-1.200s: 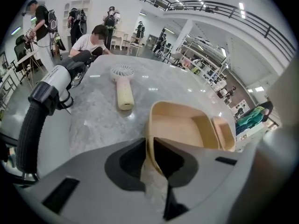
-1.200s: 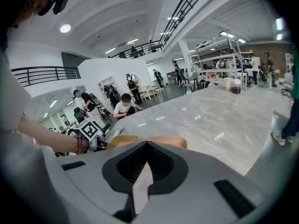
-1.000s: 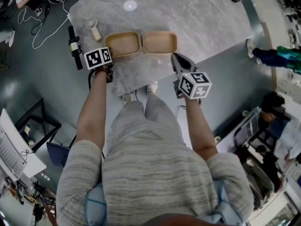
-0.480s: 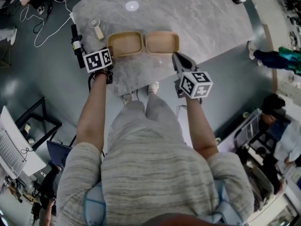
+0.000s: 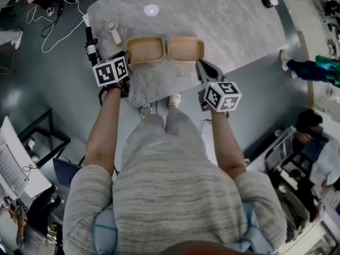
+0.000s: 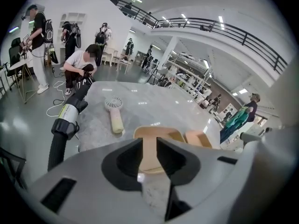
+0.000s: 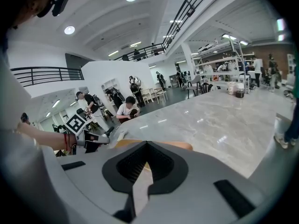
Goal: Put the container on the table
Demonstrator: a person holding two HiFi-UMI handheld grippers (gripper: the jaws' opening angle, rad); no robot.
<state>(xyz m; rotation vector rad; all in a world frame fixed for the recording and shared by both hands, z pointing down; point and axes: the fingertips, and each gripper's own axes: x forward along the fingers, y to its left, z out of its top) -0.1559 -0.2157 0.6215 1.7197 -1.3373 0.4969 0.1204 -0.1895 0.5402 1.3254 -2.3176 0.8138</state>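
- Count: two containers, left container [image 5: 144,49] and right container [image 5: 185,48]; one handheld fan [image 5: 112,30]; one black cylindrical device [image 5: 90,44]; two grippers.
- Both containers stand on the marble table [image 5: 228,31], side by side near its near edge. Whether their short sides touch cannot be told.
- Fan lies just left of the left container. The black device lies at the table's left edge, partly overhanging it.
- Left gripper [image 6: 149,141]: claw spread a little, with a narrow parallel gap. Nothing is pinched; the left container's wall shows through the gap, beyond the tips. In the head view this gripper sits at that container's left end.
- Right gripper [image 7: 147,143]: claw pressed together at the tips, holding nothing. In the head view it is just in front of the right container's near right corner.
- Hidden or cut off: in the left gripper view the gripper body covers most of both containers. In the right gripper view only a thin tan rim strip shows above the jaws.
- Hard to make out: small cups [image 7: 233,88] at the table's far end; contents unreadable.
- Container appearance: tan rounded rectangles, shallow and open-topped, with raised rims and bare interiors. The two match in colour and shape.
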